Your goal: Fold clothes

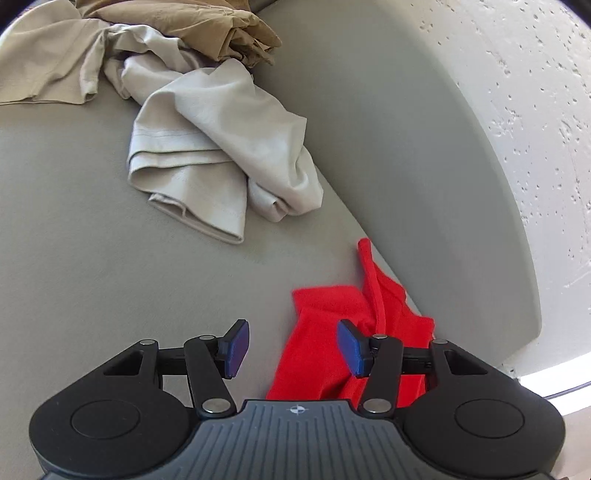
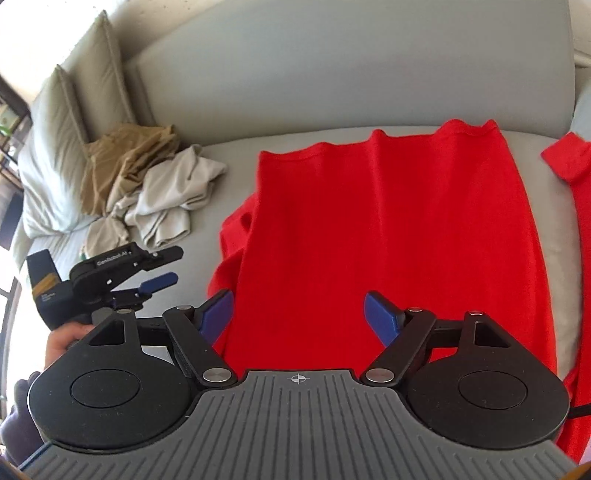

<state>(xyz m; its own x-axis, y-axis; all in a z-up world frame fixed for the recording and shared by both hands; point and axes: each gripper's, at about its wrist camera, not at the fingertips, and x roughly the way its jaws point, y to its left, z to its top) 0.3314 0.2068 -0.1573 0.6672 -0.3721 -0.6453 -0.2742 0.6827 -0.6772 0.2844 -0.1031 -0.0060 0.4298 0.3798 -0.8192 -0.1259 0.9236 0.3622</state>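
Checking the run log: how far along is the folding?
Early. Done: red shirt laid out on the couch, one side seemingly folded in. In hand: nothing; left tool and right tool are open. Left: finish the shirt, then the beige garment and tan garment.

Brand on the left gripper point(image 2: 162, 266): white lettering "GenRobot.AI" along the black top of its body, seen in the right wrist view.
Small label on the left gripper's dark block point(image 2: 48, 295): a few lines of pale print, too small to read.
Mark on the left gripper's grey ribbed plate point(image 1: 294, 409): a white crosshair circle, no letters.
Mark on the right gripper's grey ribbed plate point(image 2: 297, 379): the same white crosshair circle, no letters.
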